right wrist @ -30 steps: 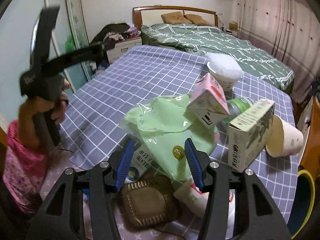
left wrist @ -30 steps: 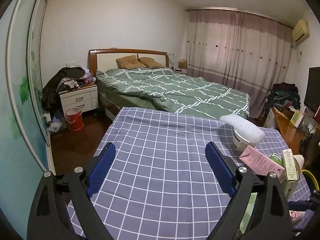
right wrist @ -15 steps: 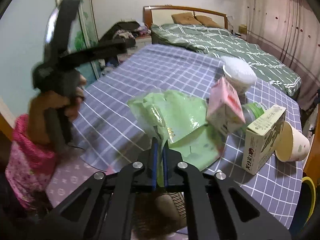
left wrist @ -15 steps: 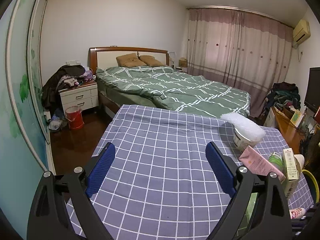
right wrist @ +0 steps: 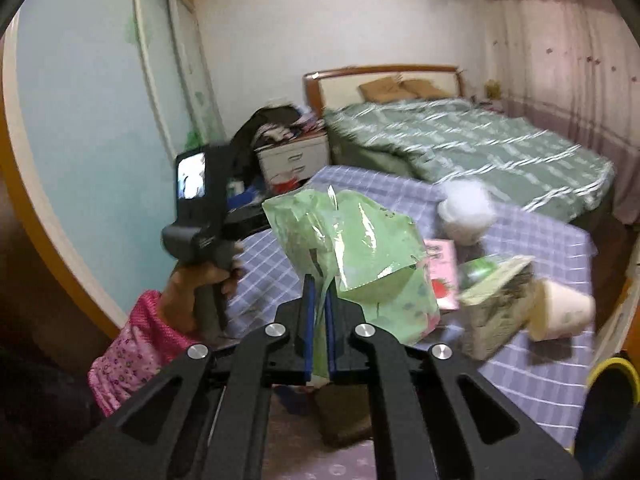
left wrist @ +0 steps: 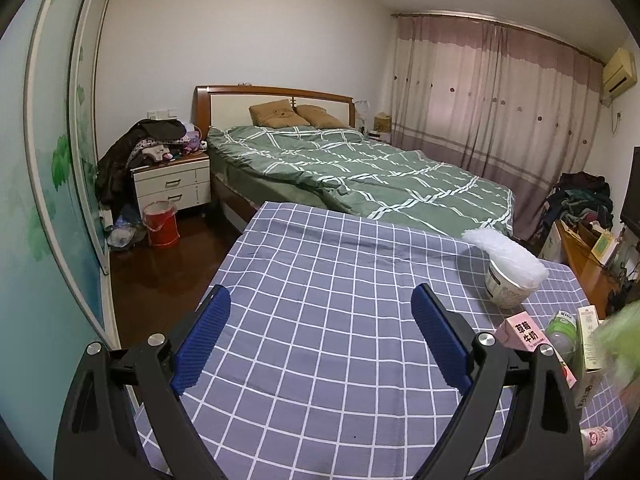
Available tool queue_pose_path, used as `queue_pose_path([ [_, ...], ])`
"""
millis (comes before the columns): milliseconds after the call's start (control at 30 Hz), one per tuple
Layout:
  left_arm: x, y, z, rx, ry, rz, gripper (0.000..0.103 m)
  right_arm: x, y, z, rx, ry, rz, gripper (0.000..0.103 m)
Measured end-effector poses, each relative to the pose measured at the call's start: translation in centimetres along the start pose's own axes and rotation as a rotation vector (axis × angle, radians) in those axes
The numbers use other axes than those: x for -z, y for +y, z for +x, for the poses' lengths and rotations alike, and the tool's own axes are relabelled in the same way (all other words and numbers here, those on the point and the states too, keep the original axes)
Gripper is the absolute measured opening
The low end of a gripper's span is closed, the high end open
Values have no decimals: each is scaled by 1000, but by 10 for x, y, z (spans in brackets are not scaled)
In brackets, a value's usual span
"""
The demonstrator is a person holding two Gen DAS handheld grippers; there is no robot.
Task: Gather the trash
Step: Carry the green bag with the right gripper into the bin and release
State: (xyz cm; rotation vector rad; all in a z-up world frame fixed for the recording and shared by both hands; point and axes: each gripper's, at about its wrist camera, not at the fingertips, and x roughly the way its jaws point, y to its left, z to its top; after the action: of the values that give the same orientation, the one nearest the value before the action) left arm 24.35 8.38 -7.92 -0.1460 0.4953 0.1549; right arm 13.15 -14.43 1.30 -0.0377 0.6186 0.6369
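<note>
Pale green glossy wrapper (right wrist: 360, 240); blue-grey tablecloth (left wrist: 320, 320) with white grid; pink carton (left wrist: 522, 332); green bedspread (left wrist: 360, 172) with white crossed lines; red bucket (left wrist: 161, 225); pink floral sleeve (right wrist: 132, 344).

Readable print: one carton only

At the lower right of the left wrist view, the pink milk carton (left wrist: 523, 333) carries dark red Chinese characters, 草莓牛奶, in two columns on its top panel. The tall pale box (left wrist: 589, 338) beside it bears vertical printing too small to read, and the white bowl (left wrist: 507, 290) shows grey lettering that stays illegible.
</note>
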Motion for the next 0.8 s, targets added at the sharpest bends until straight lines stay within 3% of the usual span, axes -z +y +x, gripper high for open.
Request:
queue_pose_path([
  [233,4,-9,2,-1,8,35,90,19,-70,-46,276,-42,119,5],
  [500,8,-20,7,-9,23,79,91,79,-189,-73,618,38,348,5],
  [800,11,-33,13,5,34,130,91,137,-276,-51,756,184,501,10],
])
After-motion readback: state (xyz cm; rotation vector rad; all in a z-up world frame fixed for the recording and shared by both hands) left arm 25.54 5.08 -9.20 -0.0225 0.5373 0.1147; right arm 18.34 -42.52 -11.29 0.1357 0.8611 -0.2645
